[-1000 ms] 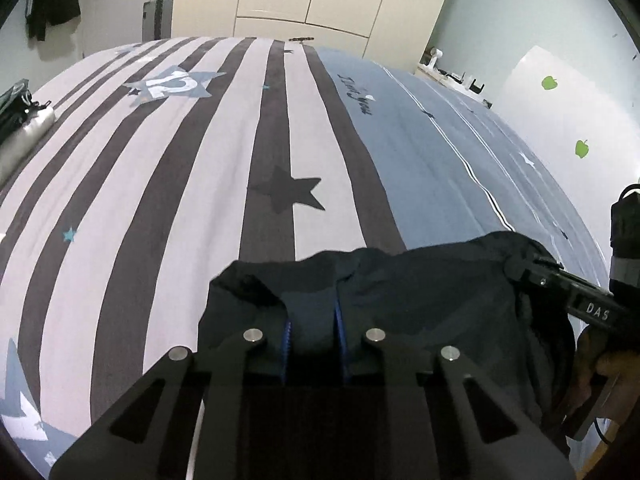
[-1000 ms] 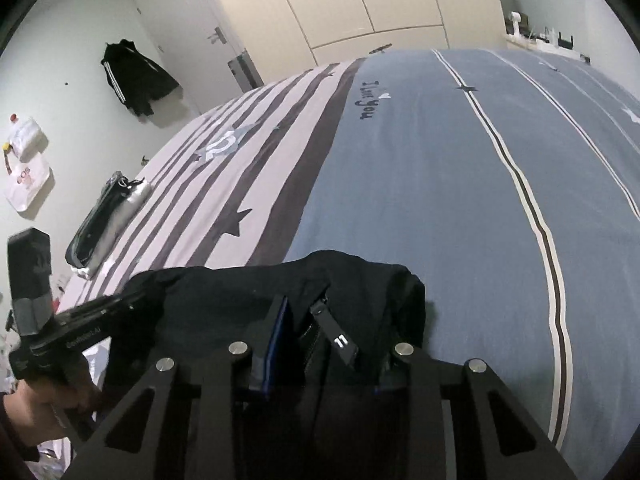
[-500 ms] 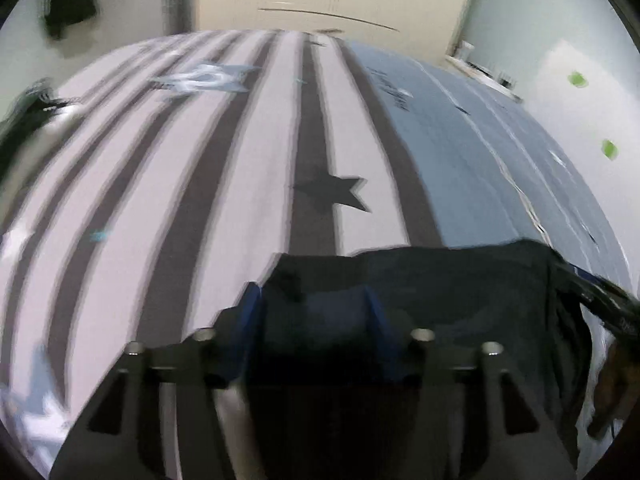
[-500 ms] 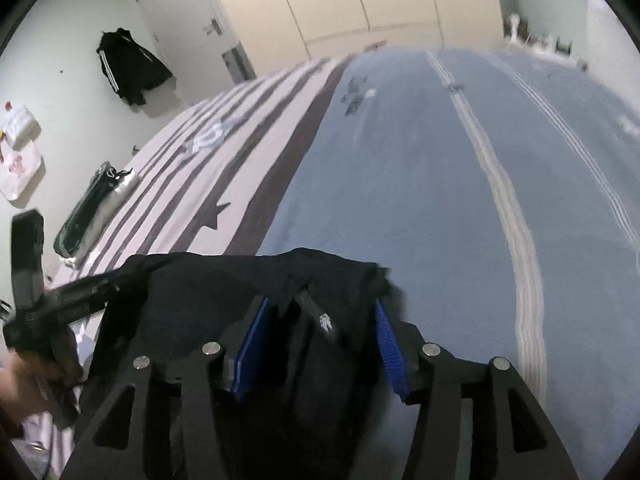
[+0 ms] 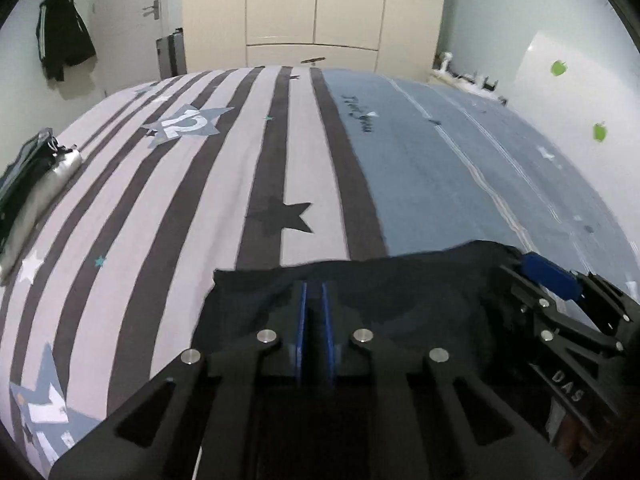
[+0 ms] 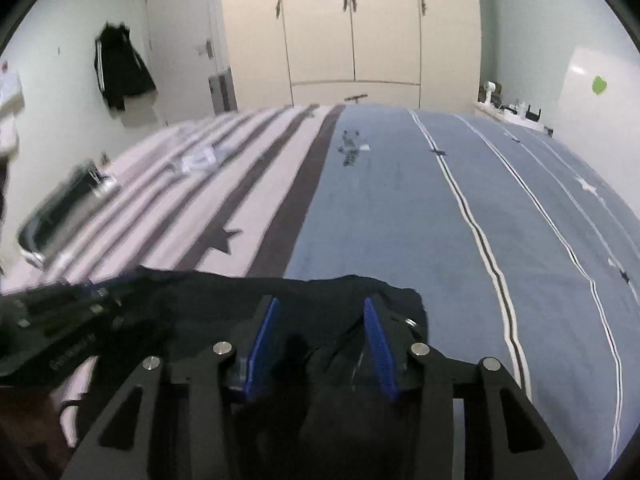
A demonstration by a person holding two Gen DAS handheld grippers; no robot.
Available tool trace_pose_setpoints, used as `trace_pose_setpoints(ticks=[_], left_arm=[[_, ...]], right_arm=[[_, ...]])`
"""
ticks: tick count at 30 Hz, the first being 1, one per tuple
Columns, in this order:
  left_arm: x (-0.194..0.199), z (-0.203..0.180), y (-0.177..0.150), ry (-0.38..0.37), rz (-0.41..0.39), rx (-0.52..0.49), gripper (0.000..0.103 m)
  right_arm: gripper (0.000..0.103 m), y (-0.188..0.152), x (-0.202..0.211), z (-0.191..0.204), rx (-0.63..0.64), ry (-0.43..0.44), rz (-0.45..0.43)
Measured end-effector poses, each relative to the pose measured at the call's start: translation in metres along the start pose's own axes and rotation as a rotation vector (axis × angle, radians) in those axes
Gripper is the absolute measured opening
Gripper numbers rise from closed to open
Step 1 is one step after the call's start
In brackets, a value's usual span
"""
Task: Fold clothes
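Observation:
A dark garment [image 5: 400, 288] lies bunched at the near edge of the bed, half on the striped cover [image 5: 160, 220] and half on the blue cover [image 6: 400, 220]. My left gripper [image 5: 314, 292] sits over its left part, with its blue pads almost together and shut on a thin fold of the cloth. In the right wrist view the garment [image 6: 208, 300] runs under my right gripper [image 6: 320, 304]. Its jaws are closing, and a dark fold lies loose between the pads [image 6: 378, 344], whose inner faces still show. The right gripper's blue pad [image 5: 550, 276] shows at the garment's right end.
A dark bag with a silver item [image 5: 36, 176] lies at the bed's left edge. A black jacket [image 5: 64, 48] hangs on the left wall. Cream wardrobes [image 5: 312, 4] stand beyond the bed, and a white board with green stickers [image 5: 560, 92] stands at the right.
The left jaws spread wide and came together again on the cloth. The right jaws stand wider than a second ago. Both cameras have tipped up, showing more wardrobe. The garment's far edge lies straighter.

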State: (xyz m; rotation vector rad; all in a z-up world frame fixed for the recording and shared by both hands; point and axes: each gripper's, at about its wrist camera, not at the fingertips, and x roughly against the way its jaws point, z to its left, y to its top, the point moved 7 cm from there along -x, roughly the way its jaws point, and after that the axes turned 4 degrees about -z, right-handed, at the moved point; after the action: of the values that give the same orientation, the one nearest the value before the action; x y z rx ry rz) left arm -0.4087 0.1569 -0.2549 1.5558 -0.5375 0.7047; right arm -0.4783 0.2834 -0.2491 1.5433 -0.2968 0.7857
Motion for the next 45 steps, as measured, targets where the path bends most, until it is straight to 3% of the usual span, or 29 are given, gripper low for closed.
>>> trace_pose_setpoints(ticks=[3,7,10,16,18,21,25,27,28,30,32,33,36,40,45], left_arm=[[-0.04,0.019,-0.022,0.015,0.107,0.048,0.002],[-0.043,0.026,-0.026,-0.031,0.084,0.063,0.002],[-0.036,0.031,-0.023,-0.062,0.077,0.088,0.002],[-0.016,0.048,0.006,-0.023,-0.017,0.147,0.002],[-0.02,0.048,0.012,-0.033,-0.005,0.152,0.002],[-0.036,0.037,0.008,-0.034,0.029,0.069,0.002],[-0.061,0.042,-0.009,-0.018,0.092,0.047,0.002],[-0.062,0.049,-0.006,-0.025,0.089,0.075,0.002],[-0.057,0.052,-0.002,-0.021,0.08,0.086,0.002],[-0.039,0.057,0.004,-0.023,0.055,0.109,0.002],[-0.013,0.055,0.005,-0.059,0.026,0.139,0.002],[-0.003,0.052,0.005,-0.078,0.02,0.142,0.002],[0.038,0.024,-0.012,-0.134,0.004,0.072,0.002],[0.07,-0.014,-0.05,-0.183,0.034,0.022,0.002],[0.047,-0.006,-0.101,-0.104,0.112,0.039,0.002]], right_arm=[[0.035,-0.025,-0.033,-0.016,-0.041,0.0,0.063],[0.035,-0.033,-0.042,-0.015,0.02,-0.007,0.043],[0.035,-0.034,-0.041,-0.022,-0.005,0.02,0.044],[0.033,-0.011,-0.023,-0.026,-0.022,0.036,0.038],[0.035,0.004,-0.011,-0.026,-0.015,0.022,-0.006],[0.036,0.019,-0.008,-0.026,-0.026,0.025,-0.042],[0.037,0.0,-0.052,-0.036,-0.028,0.006,0.065],[0.047,-0.005,-0.057,-0.047,-0.068,0.018,0.077],[0.061,-0.007,-0.059,-0.052,-0.088,0.024,0.083],[0.06,-0.002,-0.049,-0.056,-0.092,0.019,0.065],[0.047,0.007,-0.031,-0.056,-0.079,0.007,0.035],[0.047,0.009,-0.017,-0.053,-0.076,0.01,0.025],[0.047,0.004,0.026,-0.035,-0.074,0.039,-0.01],[0.044,-0.031,0.064,-0.004,-0.049,0.069,0.017],[0.038,-0.084,0.051,0.006,-0.026,0.025,0.093]])
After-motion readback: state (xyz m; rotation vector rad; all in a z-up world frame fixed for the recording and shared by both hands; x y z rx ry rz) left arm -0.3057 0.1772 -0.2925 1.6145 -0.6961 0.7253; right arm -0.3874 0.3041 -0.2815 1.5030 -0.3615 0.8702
